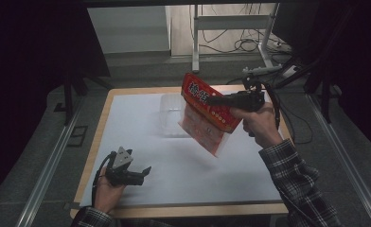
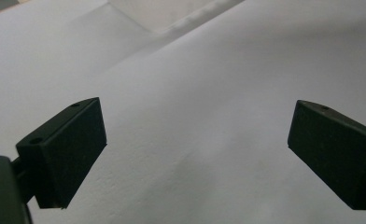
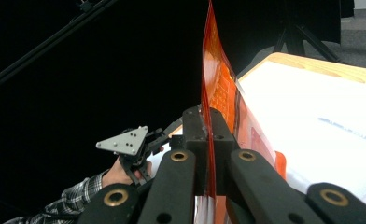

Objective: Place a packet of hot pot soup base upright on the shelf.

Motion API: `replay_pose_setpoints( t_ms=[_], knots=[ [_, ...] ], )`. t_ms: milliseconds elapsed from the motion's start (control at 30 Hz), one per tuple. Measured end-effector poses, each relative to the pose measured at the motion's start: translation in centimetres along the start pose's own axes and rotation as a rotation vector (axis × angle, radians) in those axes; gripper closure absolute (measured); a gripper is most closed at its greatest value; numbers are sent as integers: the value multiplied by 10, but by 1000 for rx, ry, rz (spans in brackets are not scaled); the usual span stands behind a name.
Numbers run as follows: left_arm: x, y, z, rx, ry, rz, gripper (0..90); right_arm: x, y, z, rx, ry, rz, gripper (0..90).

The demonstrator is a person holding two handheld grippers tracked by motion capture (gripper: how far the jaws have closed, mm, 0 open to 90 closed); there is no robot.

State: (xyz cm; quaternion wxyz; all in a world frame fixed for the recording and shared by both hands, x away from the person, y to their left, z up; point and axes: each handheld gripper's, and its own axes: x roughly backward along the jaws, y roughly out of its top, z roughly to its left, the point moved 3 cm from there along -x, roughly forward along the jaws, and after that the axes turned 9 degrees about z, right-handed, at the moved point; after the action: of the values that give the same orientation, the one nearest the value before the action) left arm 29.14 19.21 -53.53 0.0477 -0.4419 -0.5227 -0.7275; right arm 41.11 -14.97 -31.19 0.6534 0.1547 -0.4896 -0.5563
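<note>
A red and orange snack bag (image 1: 205, 113) with white characters hangs tilted in the air over the table's right half. My right gripper (image 1: 211, 100) is shut on its upper red edge; in the right gripper view the jaws pinch the thin bag (image 3: 217, 88) edge-on. My left gripper (image 1: 145, 172) rests low near the table's front left, held by a hand, its jaws open. In the left gripper view both black pads (image 2: 64, 151) stand wide apart over bare white surface with nothing between them.
A clear plastic container (image 1: 173, 116) stands on the white sheet (image 1: 141, 127) behind the bag. The wooden table edge (image 1: 98, 137) frames the sheet. A metal frame and cables (image 1: 240, 42) lie on the floor beyond.
</note>
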Motion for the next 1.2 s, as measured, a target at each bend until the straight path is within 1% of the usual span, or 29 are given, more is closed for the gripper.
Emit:
replay_pose_setpoints(
  t_ms=[200,300,533,900,933,1200],
  knots=[
    [1,0,1,9,-6,-10,33,-4,13,-8,-14,-10,-1,892],
    [1,0,1,10,-7,-10,33,-6,18,-12,-21,-7,-3,892],
    [1,0,1,8,-7,-10,33,-17,31,-21,-24,-9,2,892],
    [1,0,2,15,-10,-17,34,-37,57,-37,-10,-18,4,892],
    [2,0,2,10,-10,-13,34,-39,59,-39,-7,-20,4,892],
    [2,-1,2,11,-11,-14,34,-55,78,-55,9,-39,9,892]
  ],
)
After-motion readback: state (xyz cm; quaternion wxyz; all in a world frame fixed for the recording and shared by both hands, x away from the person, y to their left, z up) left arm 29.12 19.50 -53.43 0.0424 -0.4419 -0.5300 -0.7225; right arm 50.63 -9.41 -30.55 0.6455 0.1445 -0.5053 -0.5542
